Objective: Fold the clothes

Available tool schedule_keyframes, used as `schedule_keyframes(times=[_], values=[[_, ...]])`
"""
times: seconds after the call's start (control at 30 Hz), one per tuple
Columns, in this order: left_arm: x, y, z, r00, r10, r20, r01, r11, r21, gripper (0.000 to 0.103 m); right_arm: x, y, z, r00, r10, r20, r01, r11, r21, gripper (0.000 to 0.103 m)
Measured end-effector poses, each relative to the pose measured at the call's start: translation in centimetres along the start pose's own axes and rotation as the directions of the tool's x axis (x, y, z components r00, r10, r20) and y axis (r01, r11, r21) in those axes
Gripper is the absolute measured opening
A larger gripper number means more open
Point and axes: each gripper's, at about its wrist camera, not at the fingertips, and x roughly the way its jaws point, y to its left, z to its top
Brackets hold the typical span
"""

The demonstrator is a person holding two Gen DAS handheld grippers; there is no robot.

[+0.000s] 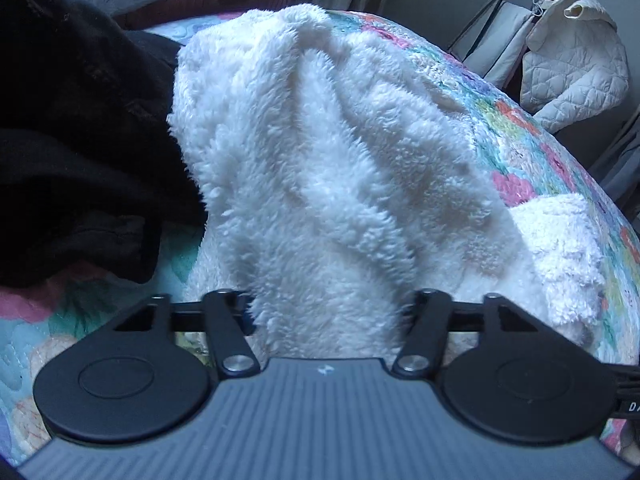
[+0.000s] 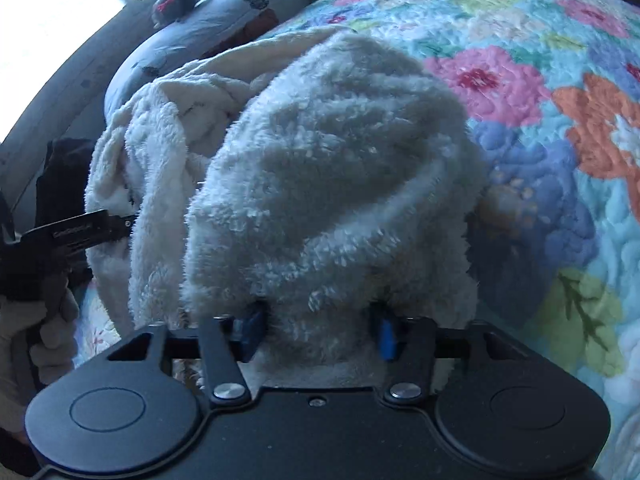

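Observation:
A white fluffy fleece garment (image 1: 320, 168) fills the middle of both views and hangs bunched above the floral quilt. My left gripper (image 1: 326, 312) is shut on a thick fold of it; the fleece hides the fingertips. My right gripper (image 2: 320, 328) is shut on another fold of the fleece (image 2: 320, 184), with the blue finger pads (image 2: 386, 338) pressed into it on both sides. The left gripper (image 2: 80, 232) also shows at the left edge of the right wrist view, held by a gloved hand, its tip buried in the fleece.
A floral quilt (image 2: 540, 100) covers the bed under the garment. A pile of black clothes (image 1: 72, 140) lies to the left. A pillow (image 2: 208, 28) sits at the head of the bed. A white quilted jacket (image 1: 576, 60) hangs on a rack at the far right.

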Motion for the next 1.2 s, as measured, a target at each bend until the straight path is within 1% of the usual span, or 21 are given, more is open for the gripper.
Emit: schedule_keyframes(times=[0.03,0.07,0.13,0.2,0.27,0.33,0.37,0.4,0.43,0.47,0.6,0.67,0.73,0.83,0.93,0.97,1.03,1.1,1.17,1.2], values=[[-0.4,-0.2,0.0,1.000,0.004,0.017,-0.004,1.000,0.013,0.036,-0.5,0.4,0.4,1.000,-0.006,0.024,0.007,1.000,-0.023,0.028],[-0.8,-0.3,0.1,0.999,0.008,0.033,-0.009,1.000,0.021,0.026,-1.6,0.7,0.8,0.998,-0.009,0.063,0.011,0.999,-0.030,0.026],[-1.7,-0.4,0.4,0.998,0.016,0.062,-0.017,1.000,0.025,0.025,-4.2,1.0,1.8,0.988,-0.018,0.154,0.023,0.999,-0.033,0.019],[-2.8,-0.5,0.8,0.995,0.020,0.094,-0.021,1.000,0.016,0.024,-7.6,1.3,2.9,0.967,-0.048,0.249,0.058,0.998,-0.033,0.017],[-3.9,-0.8,1.1,0.992,0.027,0.123,-0.029,0.999,0.018,0.024,-11.7,1.6,4.2,0.933,-0.089,0.349,0.109,0.993,-0.039,0.016],[-4.9,-1.3,1.4,0.989,0.031,0.147,-0.035,0.999,0.026,0.024,-15.4,2.0,5.1,0.894,-0.121,0.432,0.152,0.988,-0.039,0.016],[-5.2,-1.5,1.5,0.988,0.031,0.152,-0.036,0.999,0.030,0.024,-17.1,2.1,5.4,0.877,-0.132,0.462,0.170,0.985,-0.040,0.016],[-5.4,-1.7,1.5,0.988,0.028,0.151,-0.033,0.999,0.030,0.024,-18.3,2.3,5.6,0.867,-0.142,0.478,0.186,0.982,-0.044,0.016],[-5.5,-1.7,1.4,0.989,0.023,0.147,-0.028,0.999,0.028,0.024,-19.3,2.4,5.7,0.853,-0.161,0.497,0.208,0.977,-0.041,0.016],[-5.4,-1.7,1.3,0.990,0.022,0.142,-0.026,0.999,0.028,0.024,-19.1,2.1,5.7,0.853,-0.179,0.490,0.226,0.973,-0.037,0.016],[-4.3,-1.8,0.6,0.993,0.051,0.102,-0.055,0.998,0.043,0.024,-16.6,0.1,5.0,0.874,-0.252,0.416,0.290,0.957,-0.031,0.016],[-3.8,-1.8,0.2,0.994,0.069,0.089,-0.074,0.996,0.049,0.024,-14.5,-1.8,4.4,0.884,-0.281,0.374,0.300,0.954,0.008,0.016],[-3.5,-1.6,-0.1,0.992,0.091,0.083,-0.095,0.994,0.051,0.024,-12.9,-3.6,4.1,0.886,-0.301,0.353,0.308,0.951,0.040,0.016],[-3.7,-1.3,-0.3,0.990,0.105,0.098,-0.110,0.993,0.042,0.022,-12.6,-5.5,4.4,0.887,-0.301,0.350,0.297,0.953,0.068,0.016],[-5.3,-2.5,0.3,0.979,0.140,0.151,-0.150,0.987,0.053,0.022,-13.5,-6.7,5.9,0.882,-0.301,0.362,0.297,0.952,0.067,0.016],[-5.9,-3.1,0.6,0.976,0.129,0.173,-0.139,0.989,0.050,0.022,-13.9,-7.2,6.5,0.882,-0.298,0.365,0.292,0.954,0.073,0.016],[-7.0,-4.1,1.5,0.974,0.084,0.210,-0.093,0.995,0.035,0.022,-14.3,-7.9,7.8,0.875,-0.317,0.365,0.315,0.947,0.067,0.016],[-7.7,-5.4,2.1,0.966,0.066,0.249,-0.081,0.996,0.049,0.022,-14.5,-8.1,8.8,0.860,-0.343,0.378,0.352,0.935,0.047,0.016],[-7.9,-6.0,2.4,0.960,0.072,0.269,-0.091,0.994,0.061,0.022,-15.1,-8.6,10.0,0.835,-0.369,0.408,0.379,0.923,0.059,0.013],[-7.8,-6.1,2.4,0.960,0.074,0.271,-0.095,0.993,0.066,0.022,-15.6,-9.0,10.4,0.816,-0.384,0.432,0.389,0.918,0.080,0.007]])
